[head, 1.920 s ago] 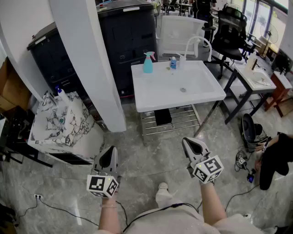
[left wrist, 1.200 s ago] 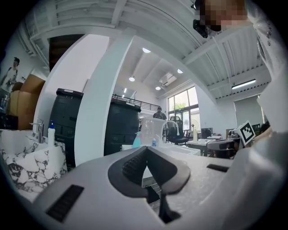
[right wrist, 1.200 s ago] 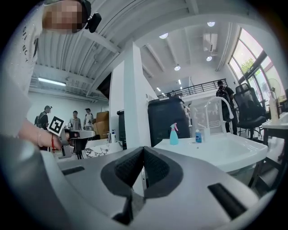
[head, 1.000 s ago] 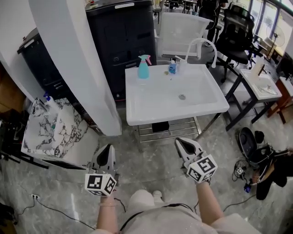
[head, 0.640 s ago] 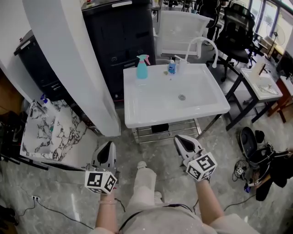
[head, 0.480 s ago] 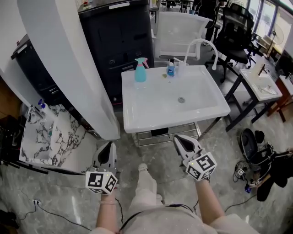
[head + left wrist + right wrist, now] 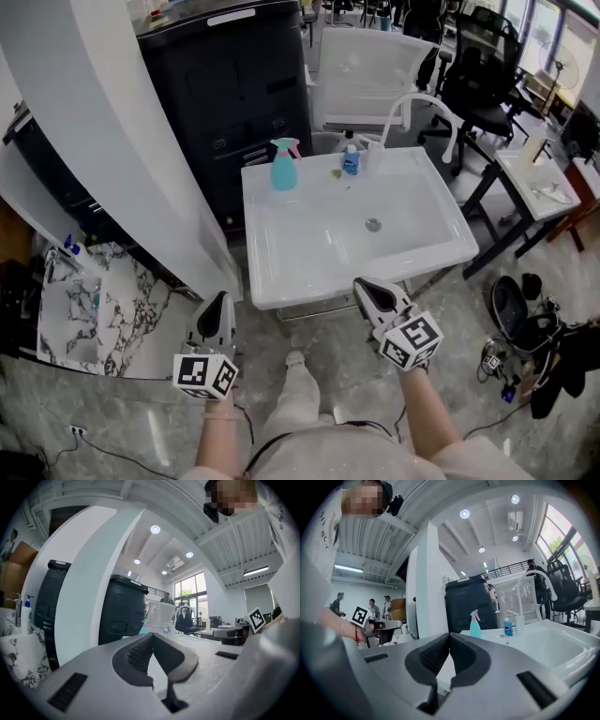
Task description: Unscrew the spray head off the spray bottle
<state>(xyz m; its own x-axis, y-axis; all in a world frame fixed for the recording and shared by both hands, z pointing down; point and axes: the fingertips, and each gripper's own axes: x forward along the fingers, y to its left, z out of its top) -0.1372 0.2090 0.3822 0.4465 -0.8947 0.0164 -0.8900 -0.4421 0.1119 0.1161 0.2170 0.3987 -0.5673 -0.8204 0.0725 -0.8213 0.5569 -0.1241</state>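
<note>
Zero real progress so far: the spray head is on the bottle, which stands at the sink's back left corner, well apart from both tools. The left hand-held gripper and right hand-held gripper each have their jaws pressed together on nothing. Compared with the earlier frames, the person has walked closer, so the sink's front rim now sits just ahead of the tips. Reaching, gripping and twisting are all still to do.
</note>
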